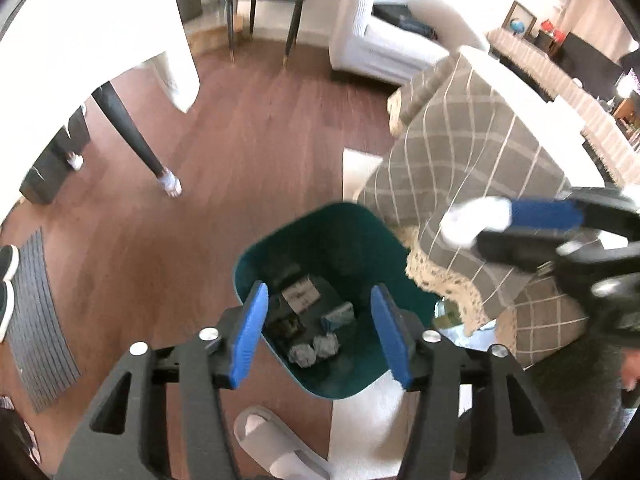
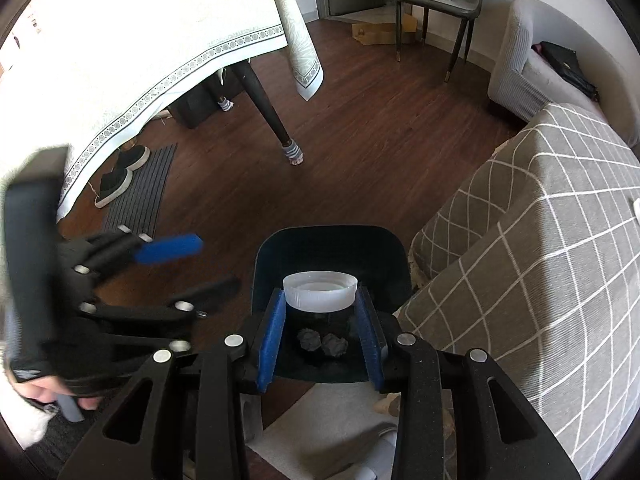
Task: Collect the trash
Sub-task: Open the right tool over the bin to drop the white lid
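Two tools show in both views, and you hold one in each hand. The left tool (image 1: 320, 332) sits at the bottom centre of the left wrist view with its blue pads spread and nothing between them. Directly beyond it stands the dark green bin (image 1: 360, 224) on the wooden floor (image 1: 240, 140). Inside the bin lie two grey crumpled paper balls (image 1: 314, 350) near the lower wall, with a few wrappers (image 1: 300, 294) above them.

The right tool (image 2: 320, 320) occupies the bottom centre of the right wrist view. Its blue pads pinch a white plastic lid (image 2: 320, 290), held open side up above the bin's mouth. In the left wrist view the same tool enters from the right edge with the lid at its tip, blurred.

The left tool appears blurred at the left of the right wrist view, with one blue pad (image 2: 168, 249) clear of the bin rim. A checked grey cloth (image 2: 540, 240) covers the counter just right of the bin. A white-clothed table (image 2: 140, 40) fills the upper left. A grey slipper (image 1: 276, 440) shows at the bottom edge of the left wrist view.
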